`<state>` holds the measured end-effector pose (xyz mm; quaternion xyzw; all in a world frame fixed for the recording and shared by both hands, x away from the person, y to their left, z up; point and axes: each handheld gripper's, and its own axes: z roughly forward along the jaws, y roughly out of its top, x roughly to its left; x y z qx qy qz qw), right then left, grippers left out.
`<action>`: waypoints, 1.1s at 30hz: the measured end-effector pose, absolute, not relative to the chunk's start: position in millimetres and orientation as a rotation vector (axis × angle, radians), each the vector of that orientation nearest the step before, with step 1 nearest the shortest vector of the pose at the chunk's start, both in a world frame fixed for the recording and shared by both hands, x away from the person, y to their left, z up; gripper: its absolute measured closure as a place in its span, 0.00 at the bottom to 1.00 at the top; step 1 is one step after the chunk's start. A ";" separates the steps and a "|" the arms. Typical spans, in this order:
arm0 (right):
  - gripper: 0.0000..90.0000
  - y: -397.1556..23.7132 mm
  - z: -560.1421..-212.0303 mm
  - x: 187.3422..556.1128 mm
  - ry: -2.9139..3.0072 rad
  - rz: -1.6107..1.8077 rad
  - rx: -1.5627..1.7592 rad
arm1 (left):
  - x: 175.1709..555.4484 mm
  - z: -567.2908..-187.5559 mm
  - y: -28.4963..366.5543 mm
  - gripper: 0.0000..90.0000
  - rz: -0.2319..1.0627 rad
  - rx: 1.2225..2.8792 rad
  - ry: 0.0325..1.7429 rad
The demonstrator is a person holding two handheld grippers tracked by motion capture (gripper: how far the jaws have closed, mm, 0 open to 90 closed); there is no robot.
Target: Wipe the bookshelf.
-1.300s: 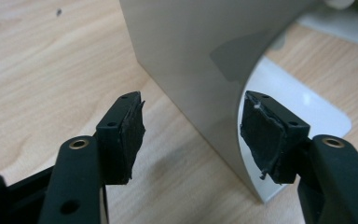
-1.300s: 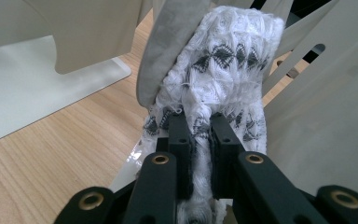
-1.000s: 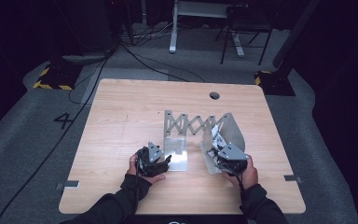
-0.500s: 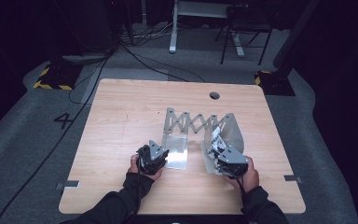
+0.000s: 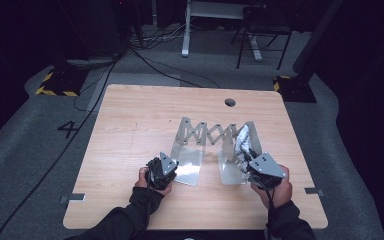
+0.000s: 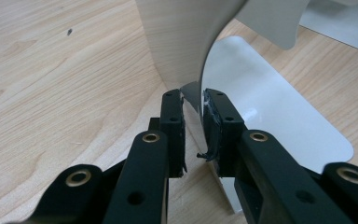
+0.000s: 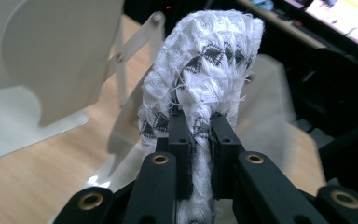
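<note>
Left hand-held gripper (image 6: pixel 193 135) closing jaws on metal expanding rack's (image 5: pixel 211 134) left end plate. Right hand-held gripper (image 7: pixel 199 154) clamping white knitted cloth (image 7: pixel 203 70) beside rack's right end plate. Risk: cloth snagging lattice, rack tipping.

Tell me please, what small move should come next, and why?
Probably lower the white cloth into the gap between the two plates of the metal rack. The right tool is shut on the cloth above the rack, while the left tool, whose jaws have just been closing, grips the left plate edge to steady it.
</note>
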<state>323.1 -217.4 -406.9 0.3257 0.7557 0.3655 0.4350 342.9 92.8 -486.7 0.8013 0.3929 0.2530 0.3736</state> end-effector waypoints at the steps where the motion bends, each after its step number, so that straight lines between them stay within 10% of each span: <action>1: 0.91 -219.2 -403.2 321.9 1.869 0.908 0.815 | 342.4 -486.6 93.0 0.88 0.648 2.054 1.004; 10: 0.91 -233.1 -377.9 305.7 1.774 0.814 0.785 | 343.0 -485.6 99.7 0.90 0.625 2.051 1.016; 33: 0.91 -241.2 -466.9 332.9 2.044 0.620 0.835 | 311.6 -482.2 99.6 0.88 0.503 2.086 0.964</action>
